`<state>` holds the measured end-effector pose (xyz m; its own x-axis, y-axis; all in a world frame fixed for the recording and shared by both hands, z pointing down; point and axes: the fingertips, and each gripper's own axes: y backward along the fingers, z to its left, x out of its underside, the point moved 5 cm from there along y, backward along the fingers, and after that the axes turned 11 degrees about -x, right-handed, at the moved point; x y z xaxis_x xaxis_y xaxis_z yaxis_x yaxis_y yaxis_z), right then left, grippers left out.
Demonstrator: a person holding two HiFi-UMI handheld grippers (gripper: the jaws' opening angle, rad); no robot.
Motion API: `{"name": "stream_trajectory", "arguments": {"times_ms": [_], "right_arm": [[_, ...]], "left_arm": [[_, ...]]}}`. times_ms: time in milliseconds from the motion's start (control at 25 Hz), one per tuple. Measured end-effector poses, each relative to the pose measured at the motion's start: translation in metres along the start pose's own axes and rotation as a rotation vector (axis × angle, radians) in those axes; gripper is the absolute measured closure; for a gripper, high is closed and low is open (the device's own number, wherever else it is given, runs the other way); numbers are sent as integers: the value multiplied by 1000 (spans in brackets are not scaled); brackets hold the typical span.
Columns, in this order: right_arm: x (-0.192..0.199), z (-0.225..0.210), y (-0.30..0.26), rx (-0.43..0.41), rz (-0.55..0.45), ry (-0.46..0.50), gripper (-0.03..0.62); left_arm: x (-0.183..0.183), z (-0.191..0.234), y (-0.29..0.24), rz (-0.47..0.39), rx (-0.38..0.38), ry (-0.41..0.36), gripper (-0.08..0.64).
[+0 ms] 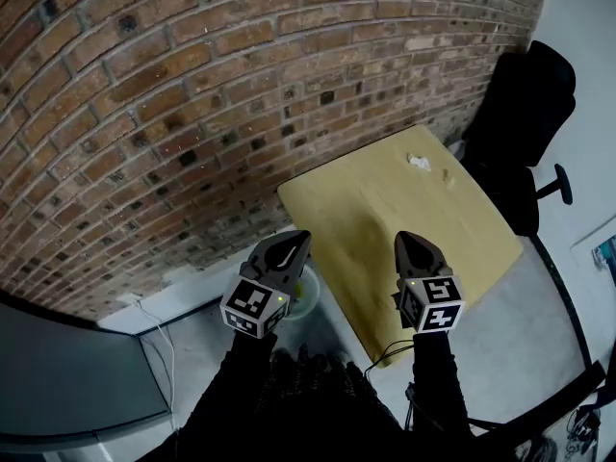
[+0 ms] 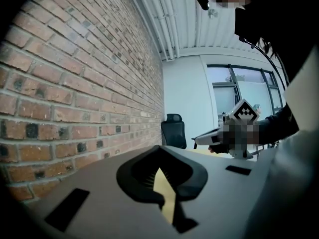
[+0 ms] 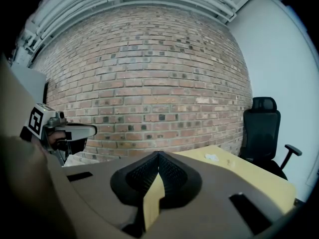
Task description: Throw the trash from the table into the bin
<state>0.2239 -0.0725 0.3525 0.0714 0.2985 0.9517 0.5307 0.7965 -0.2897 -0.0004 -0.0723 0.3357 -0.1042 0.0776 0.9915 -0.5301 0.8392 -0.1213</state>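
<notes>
On the far end of the yellow table (image 1: 433, 248) lies a crumpled white scrap of trash (image 1: 419, 162), with a smaller crumb (image 1: 446, 174) beside it; the scrap (image 3: 211, 157) also shows in the right gripper view. My left gripper (image 1: 296, 241) hangs off the table's near left corner, over a pale round bin (image 1: 308, 296) on the floor. My right gripper (image 1: 409, 242) is over the table's near edge. Both stand far short of the trash. Each pair of jaws meets at the tip, left gripper (image 2: 159, 151) and right gripper (image 3: 158, 156), with nothing between them.
A brick wall (image 1: 192, 114) runs along the table's left side. A black office chair (image 1: 529, 114) stands at the table's far right. Cables (image 1: 390, 354) lie on the grey floor under the near edge. A white ledge (image 1: 183, 292) runs along the wall's foot.
</notes>
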Motion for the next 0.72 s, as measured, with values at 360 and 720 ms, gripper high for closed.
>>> {"name": "stream_trajectory", "arguments": {"times_ms": [360, 720], "right_arm": [[-6, -28, 30, 49, -21, 15, 581], [-17, -48, 35, 167, -28, 14, 581]], "left_arm": [[-13, -29, -11, -28, 22, -20, 560], [-21, -19, -39, -45, 109, -26, 560]]}}
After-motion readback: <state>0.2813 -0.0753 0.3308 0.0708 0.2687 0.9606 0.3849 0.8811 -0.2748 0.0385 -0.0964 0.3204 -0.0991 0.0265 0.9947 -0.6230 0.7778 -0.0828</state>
